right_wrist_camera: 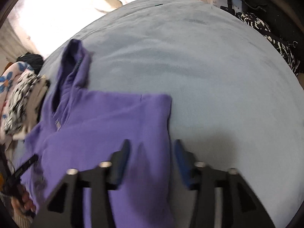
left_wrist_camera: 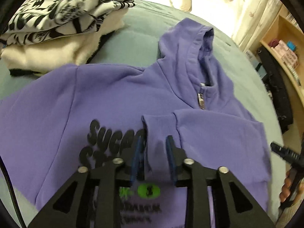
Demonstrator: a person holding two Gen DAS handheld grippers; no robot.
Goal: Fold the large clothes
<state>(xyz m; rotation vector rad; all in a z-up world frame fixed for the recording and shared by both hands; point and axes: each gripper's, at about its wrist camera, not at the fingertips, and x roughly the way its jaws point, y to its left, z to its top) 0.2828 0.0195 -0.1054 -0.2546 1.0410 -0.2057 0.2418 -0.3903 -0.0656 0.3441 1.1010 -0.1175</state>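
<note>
A purple hoodie [left_wrist_camera: 114, 95] with black lettering lies flat on the pale blue bed [left_wrist_camera: 144, 19], its hood [left_wrist_camera: 190, 41] pointing away. One sleeve is folded across the chest, and its cuff [left_wrist_camera: 159, 125] lies just ahead of my left gripper [left_wrist_camera: 154, 150]. That gripper is open, its blue pads either side of the sleeve fabric with gaps showing. In the right wrist view my right gripper [right_wrist_camera: 152, 150] stands wide open above the hoodie's [right_wrist_camera: 106, 123] folded right edge, gripping nothing.
A stack of folded clothes [left_wrist_camera: 57, 28], black-and-white print on cream, sits at the hoodie's far left. A wooden shelf [left_wrist_camera: 281, 53] stands beyond the bed's right side. A dark patterned garment [right_wrist_camera: 266, 34] lies at the far right. Bare bedding [right_wrist_camera: 209, 76] stretches right of the hoodie.
</note>
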